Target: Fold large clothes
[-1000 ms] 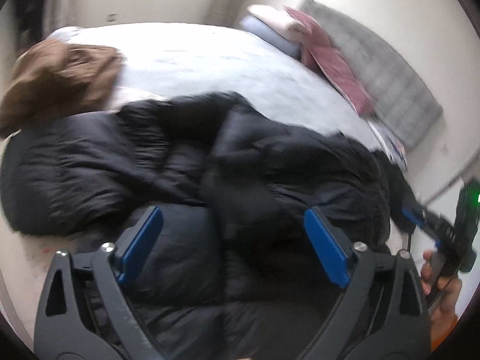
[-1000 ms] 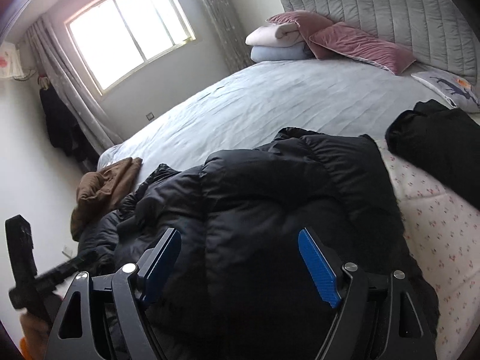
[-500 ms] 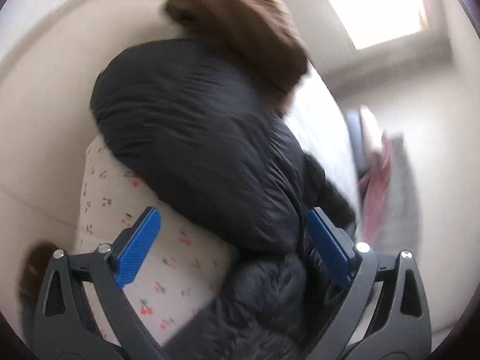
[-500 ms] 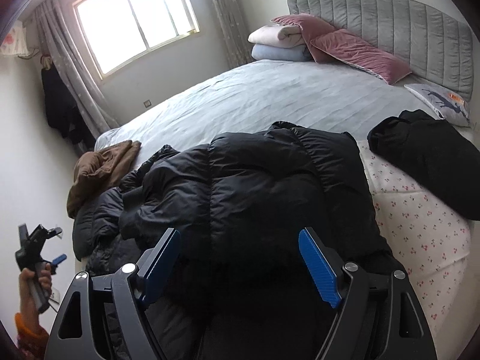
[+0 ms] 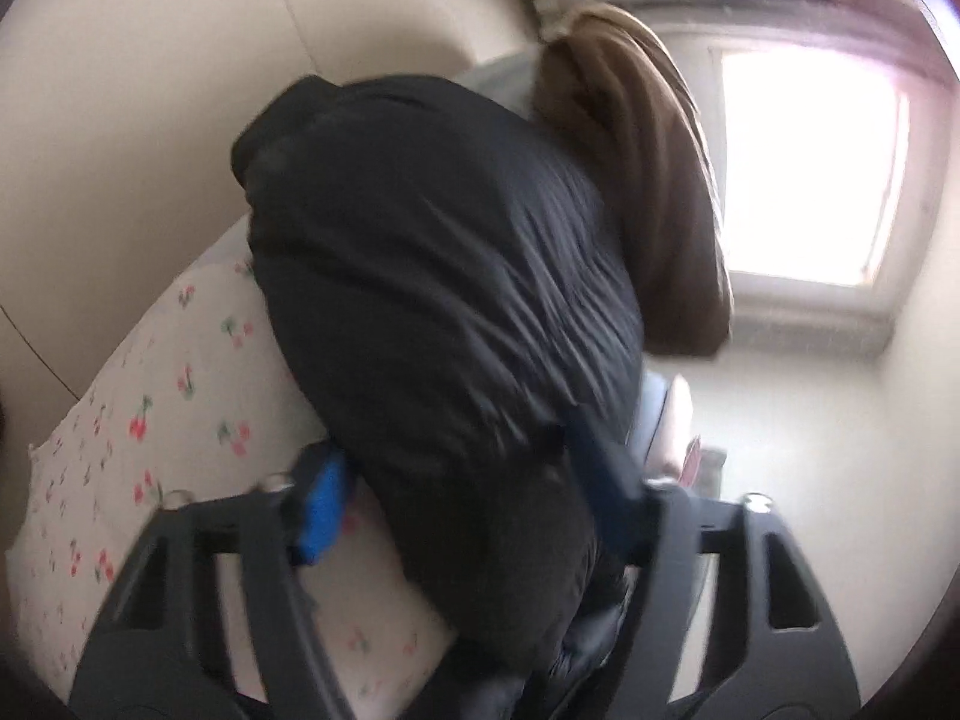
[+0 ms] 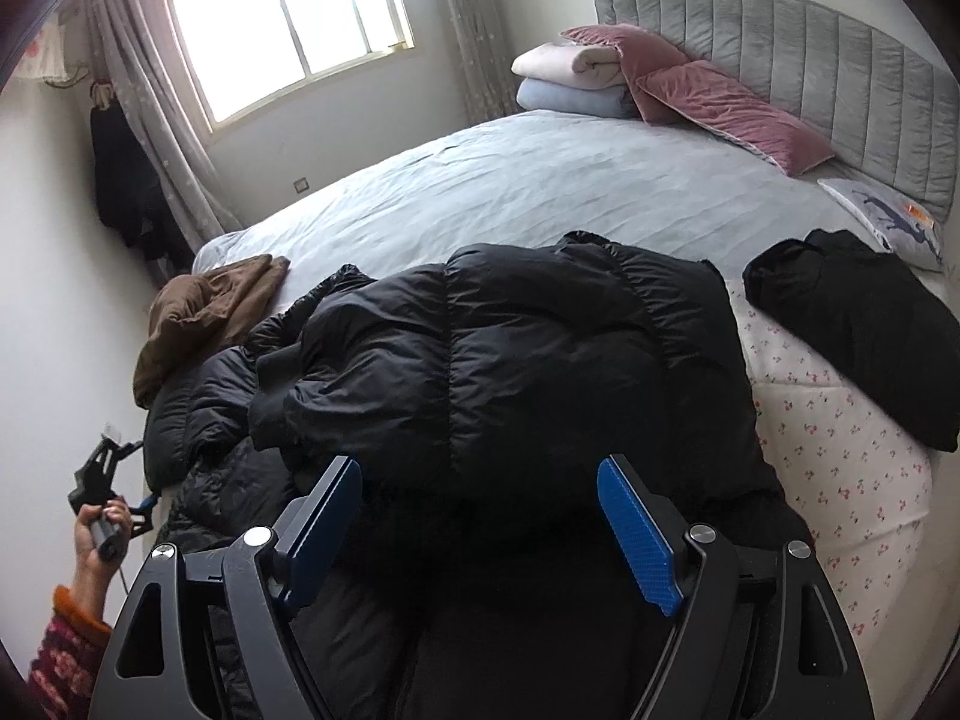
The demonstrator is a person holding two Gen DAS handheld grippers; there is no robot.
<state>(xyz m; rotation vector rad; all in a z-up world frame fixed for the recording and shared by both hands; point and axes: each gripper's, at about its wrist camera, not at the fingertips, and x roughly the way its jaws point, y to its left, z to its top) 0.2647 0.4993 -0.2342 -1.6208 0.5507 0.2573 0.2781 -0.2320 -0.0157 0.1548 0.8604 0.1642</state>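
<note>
While the black puffer jacket (image 6: 540,360) is lying spread across the near part of the bed (image 6: 540,180), partly on the cherry-print sheet (image 6: 840,468) and partly on the pale blue cover, the right gripper (image 6: 480,516) is hovering just above its lower portion. Its blue pads (image 6: 636,534) are standing wide apart, with nothing pressed between them.

The left gripper (image 5: 462,498) is sitting rolled to one side at the jacket's outer edge, where a bulging black section (image 5: 432,300) is overhanging the cherry-print sheet (image 5: 150,408). Its jaws have just been closing, and the padded fabric is filling the gap between them; both blue pads (image 5: 321,510) are lying against the material, so it is gripping the jacket. The view is blurred, so how firm the hold is cannot be told. In the right wrist view this gripper (image 6: 111,480) is showing at the bed's left edge, held by a hand (image 6: 99,534) in a patterned sleeve.

A brown garment (image 6: 204,312) is lying just beside the jacket, touching its far left edge. A second black garment (image 6: 858,330) is lying apart on the right. Folded blankets (image 6: 570,78) and pink pillows (image 6: 720,102) are resting against the grey headboard (image 6: 840,66).
</note>
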